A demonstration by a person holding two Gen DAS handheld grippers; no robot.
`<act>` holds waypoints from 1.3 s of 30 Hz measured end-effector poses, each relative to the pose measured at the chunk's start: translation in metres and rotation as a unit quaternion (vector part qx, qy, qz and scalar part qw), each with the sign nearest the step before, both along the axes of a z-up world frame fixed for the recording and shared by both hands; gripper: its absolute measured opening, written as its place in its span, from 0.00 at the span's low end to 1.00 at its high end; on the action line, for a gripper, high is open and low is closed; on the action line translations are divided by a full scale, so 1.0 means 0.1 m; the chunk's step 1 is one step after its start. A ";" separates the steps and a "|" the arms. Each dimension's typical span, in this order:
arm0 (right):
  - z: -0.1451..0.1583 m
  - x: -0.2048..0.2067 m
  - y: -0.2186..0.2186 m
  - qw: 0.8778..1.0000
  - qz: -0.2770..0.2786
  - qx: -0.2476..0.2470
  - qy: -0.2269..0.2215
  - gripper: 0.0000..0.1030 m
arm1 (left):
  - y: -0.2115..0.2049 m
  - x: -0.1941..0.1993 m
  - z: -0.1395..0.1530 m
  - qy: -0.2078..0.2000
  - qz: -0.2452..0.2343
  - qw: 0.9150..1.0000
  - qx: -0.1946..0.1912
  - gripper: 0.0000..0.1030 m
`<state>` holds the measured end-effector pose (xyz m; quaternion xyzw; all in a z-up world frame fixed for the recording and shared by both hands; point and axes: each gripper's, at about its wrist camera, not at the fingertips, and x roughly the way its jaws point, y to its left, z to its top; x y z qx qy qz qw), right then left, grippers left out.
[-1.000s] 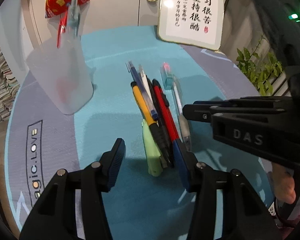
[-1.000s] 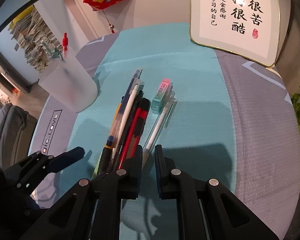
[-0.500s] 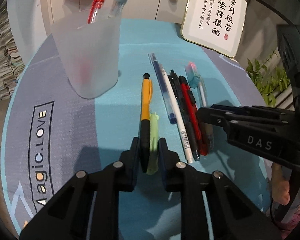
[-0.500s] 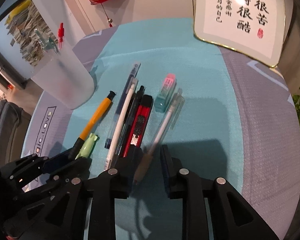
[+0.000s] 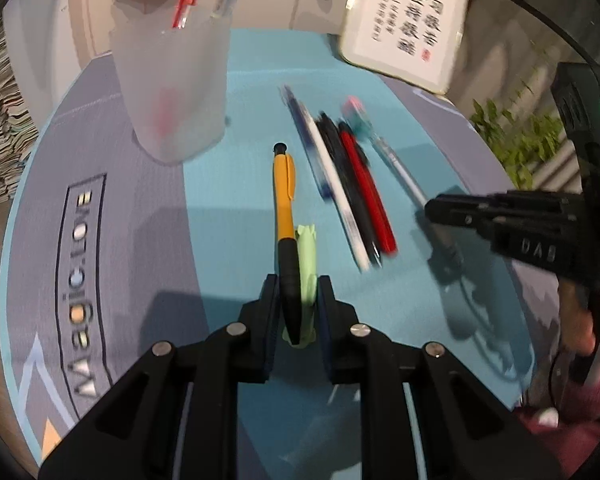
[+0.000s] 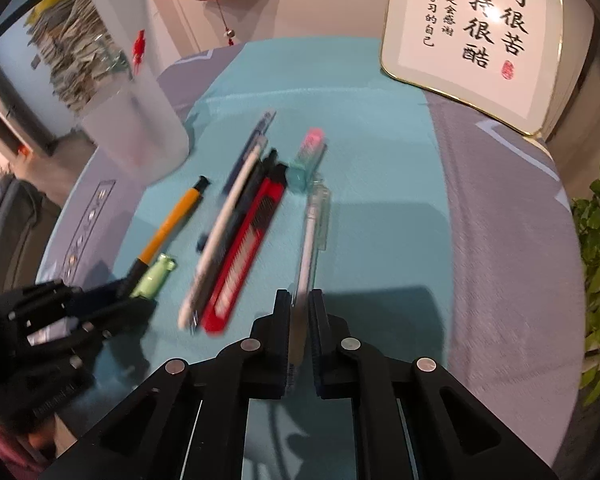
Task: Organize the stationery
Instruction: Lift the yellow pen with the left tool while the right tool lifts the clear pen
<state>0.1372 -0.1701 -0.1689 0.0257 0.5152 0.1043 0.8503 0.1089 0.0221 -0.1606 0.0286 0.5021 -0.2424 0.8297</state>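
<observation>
Left gripper (image 5: 298,300) is clamping the orange pen (image 5: 285,200) and green eraser (image 5: 307,256) together; the eraser is likely slipping out on lift. Right gripper (image 6: 300,320) has just been closing, now pinching the clear pen (image 6: 310,236) near its end, risking droop. Both pens are lying on the mat (image 5: 236,216), frosted cup (image 5: 172,92) nearby.

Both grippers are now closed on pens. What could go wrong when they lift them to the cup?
1. The left gripper pinches the orange pen together with the green eraser; the eraser may rise with it and drop out.
2. The right gripper holds the clear pen near one end, so it could swing or slip.
3. The frosted cup already holds pens and looks light; a long pen might tip it.
</observation>
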 end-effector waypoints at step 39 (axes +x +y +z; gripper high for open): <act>-0.07 0.20 0.15 1.000 -0.002 -0.009 0.002 0.15 | -0.35 0.48 -0.04 -0.039 0.009 0.997 0.065 0.08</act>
